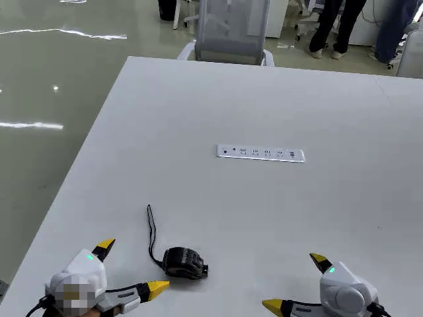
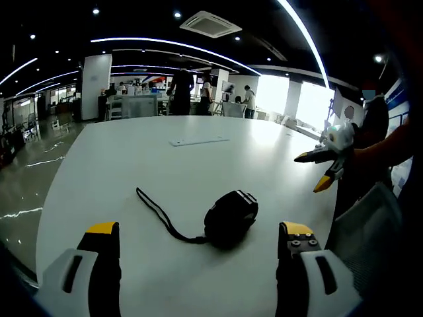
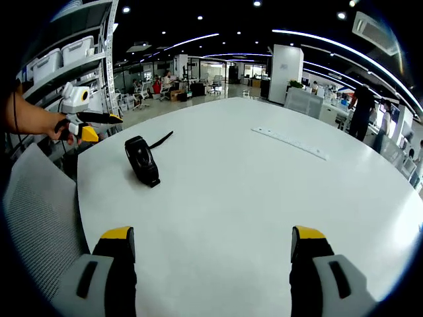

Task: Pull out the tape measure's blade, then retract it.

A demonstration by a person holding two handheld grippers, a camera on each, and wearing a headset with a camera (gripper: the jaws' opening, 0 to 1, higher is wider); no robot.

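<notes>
Tape measure lies on the white table near my edge. It is just right of the left tool and well left of the right tool, and neither touches it. The head view gives me both tools at once, each with its jaws spread wide and nothing between them.

The left gripper view adds more. The case sits just ahead of the gap between my jaws. Off to the right, my right hand holds the other tool by the table edge, with a mesh chair back below it. The right gripper view shows the case from the other side, off to the left. My left hand is behind it there, and shelves of bins stand beyond.

The case is black and rounded. A thin black strap leaves its left end and runs away from me across the table.

In the head view both tools sit at the table's near edge, yellow tips forward and each angled in toward the middle. Farther out a socket strip is set in the middle of the table. Past the far edge stand a grey chair and people's legs on a shiny floor.
</notes>
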